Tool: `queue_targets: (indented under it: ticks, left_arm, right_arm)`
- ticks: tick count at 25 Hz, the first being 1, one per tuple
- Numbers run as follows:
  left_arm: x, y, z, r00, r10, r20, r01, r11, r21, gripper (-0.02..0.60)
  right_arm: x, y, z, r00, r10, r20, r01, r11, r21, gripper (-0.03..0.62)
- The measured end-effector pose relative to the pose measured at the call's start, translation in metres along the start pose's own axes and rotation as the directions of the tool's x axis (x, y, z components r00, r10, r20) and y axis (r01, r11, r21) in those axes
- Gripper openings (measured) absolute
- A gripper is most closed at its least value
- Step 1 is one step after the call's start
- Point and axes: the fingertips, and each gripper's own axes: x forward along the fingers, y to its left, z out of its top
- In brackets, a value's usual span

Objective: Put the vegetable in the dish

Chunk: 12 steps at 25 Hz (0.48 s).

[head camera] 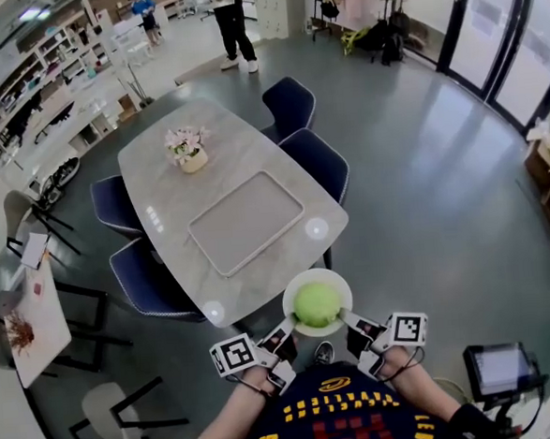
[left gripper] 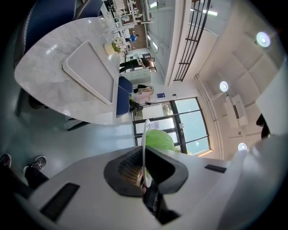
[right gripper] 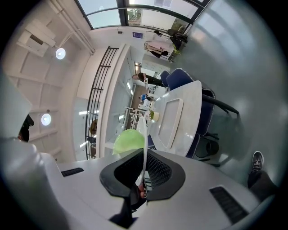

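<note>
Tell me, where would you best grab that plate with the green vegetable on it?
Take the plate by its thin flat rim, from two opposite sides, and keep it level. It is shallow and the round vegetable fills its middle and could roll, so only the rim fits between jaws. The left gripper and right gripper are each shut on that rim.

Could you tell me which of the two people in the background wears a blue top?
The farther person at the upper left, beside the shelves; the nearer person wears black trousers and white shoes.
</note>
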Motion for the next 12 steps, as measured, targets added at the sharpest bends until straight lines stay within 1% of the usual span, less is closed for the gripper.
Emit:
queue_targets:
  ticks: [2, 4, 5, 8, 12]
  left_arm:
    - [0.01, 0.001, 0.003, 1.0, 0.017, 0.018, -0.017, 1.0, 0.014, 0.014]
    - [0.02, -0.004, 0.002, 0.999, -0.003, 0.042, 0.003, 1.0, -0.004, 0.014]
    - [0.023, -0.004, 0.001, 0.999, 0.0, 0.052, 0.001, 1.0, -0.012, 0.014]
    - [0.028, 0.001, 0.001, 0.997, 0.028, 0.075, -0.027, 0.999, -0.02, 0.014]
    - [0.032, 0.003, 0.004, 0.993, 0.048, 0.106, -0.046, 0.999, -0.025, 0.014]
  right_arm:
    - [0.001, -0.002, 0.012, 1.0, 0.006, -0.018, -0.006, 1.0, 0.004, 0.018]
    - [0.0, -0.004, 0.023, 0.999, 0.011, -0.039, -0.011, 1.0, -0.01, 0.018]
    - [0.0, -0.006, 0.027, 0.999, 0.011, -0.05, -0.012, 1.0, -0.018, 0.018]
    - [0.001, -0.012, 0.035, 0.997, 0.019, -0.08, -0.022, 0.999, -0.035, 0.018]
    - [0.009, -0.013, 0.041, 0.992, 0.059, -0.115, -0.062, 0.998, -0.02, 0.018]
